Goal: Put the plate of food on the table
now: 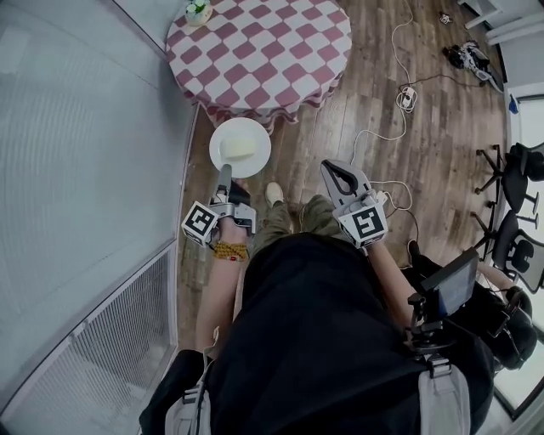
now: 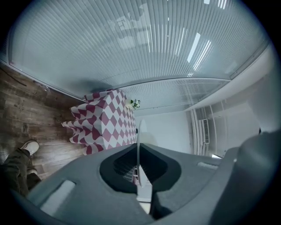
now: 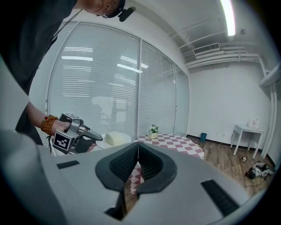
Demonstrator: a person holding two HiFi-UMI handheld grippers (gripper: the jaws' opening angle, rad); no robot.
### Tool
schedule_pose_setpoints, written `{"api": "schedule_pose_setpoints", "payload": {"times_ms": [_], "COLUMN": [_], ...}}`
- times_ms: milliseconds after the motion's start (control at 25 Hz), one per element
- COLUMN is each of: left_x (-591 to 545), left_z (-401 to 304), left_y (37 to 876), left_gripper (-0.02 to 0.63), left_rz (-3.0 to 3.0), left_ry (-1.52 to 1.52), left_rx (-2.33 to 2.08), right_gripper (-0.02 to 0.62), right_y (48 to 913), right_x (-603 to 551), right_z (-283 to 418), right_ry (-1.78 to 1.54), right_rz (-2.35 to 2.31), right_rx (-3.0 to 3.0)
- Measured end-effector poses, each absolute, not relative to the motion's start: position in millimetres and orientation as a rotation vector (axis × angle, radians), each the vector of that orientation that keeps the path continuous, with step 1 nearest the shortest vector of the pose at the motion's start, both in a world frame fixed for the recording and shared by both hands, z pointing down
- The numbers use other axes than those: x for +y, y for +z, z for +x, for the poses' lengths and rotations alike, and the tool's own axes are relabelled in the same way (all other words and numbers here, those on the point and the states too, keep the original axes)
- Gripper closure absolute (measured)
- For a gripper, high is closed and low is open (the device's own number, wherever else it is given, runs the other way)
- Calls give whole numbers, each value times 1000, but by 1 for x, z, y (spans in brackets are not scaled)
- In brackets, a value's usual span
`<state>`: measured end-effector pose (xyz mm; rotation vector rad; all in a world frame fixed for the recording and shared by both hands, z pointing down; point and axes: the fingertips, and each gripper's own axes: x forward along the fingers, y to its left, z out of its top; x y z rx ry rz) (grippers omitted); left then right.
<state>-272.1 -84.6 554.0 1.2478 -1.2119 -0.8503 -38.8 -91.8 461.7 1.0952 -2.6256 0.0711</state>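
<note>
A white plate point(image 1: 240, 146) carrying a pale yellow block of food point(image 1: 239, 149) hangs above the wooden floor, just short of the round table point(image 1: 259, 51) with its red and white checked cloth. My left gripper point(image 1: 225, 169) is shut on the plate's near rim. In the left gripper view the plate point(image 2: 138, 147) shows edge-on between the jaws, with the table point(image 2: 105, 121) beyond. My right gripper point(image 1: 333, 166) is held to the right of the plate, shut and empty. In the right gripper view, past the shut right gripper point(image 3: 138, 148), the plate point(image 3: 115, 139) and the table point(image 3: 175, 141) are visible.
A small flower pot point(image 1: 198, 11) stands at the table's far left edge. A glass wall with blinds runs along the left. Cables and a power strip point(image 1: 408, 96) lie on the floor to the right, near office chairs point(image 1: 515, 183). A white side table point(image 3: 248, 131) stands farther off.
</note>
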Motion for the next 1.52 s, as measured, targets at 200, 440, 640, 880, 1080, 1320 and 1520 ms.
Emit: {"api": "schedule_pose_setpoints", "payload": {"times_ms": [200, 440, 640, 880, 1080, 1320, 1520], "left_x": [-109, -149, -183, -238, -289, -339, -371], "left_z": [-291, -301, -300, -294, -287, -291, -304], "left_y": [559, 564, 568, 569, 566, 584, 610], "left_gripper": [594, 594, 594, 594, 594, 594, 594], "left_rz": [1225, 1218, 1197, 1169, 1172, 1126, 1096], "left_ry": [-862, -852, -839, -795, -771, -802, -812], "left_rx": [-1235, -1276, -1319, -1372, -1411, -1433, -1408], "right_gripper": [586, 586, 586, 586, 586, 586, 586], "right_y": [463, 475, 487, 484, 489, 500, 504], "right_x": [-112, -144, -192, -273, -341, -398, -403], "right_z": [-42, -29, -28, -24, -1, 26, 25], "right_ry": [81, 137, 187, 218, 243, 251, 246], "right_rz": [1118, 1166, 1157, 1144, 1138, 1174, 1182], "right_rx": [-2618, -2604, -2633, -2686, -2695, -2634, -2581]}}
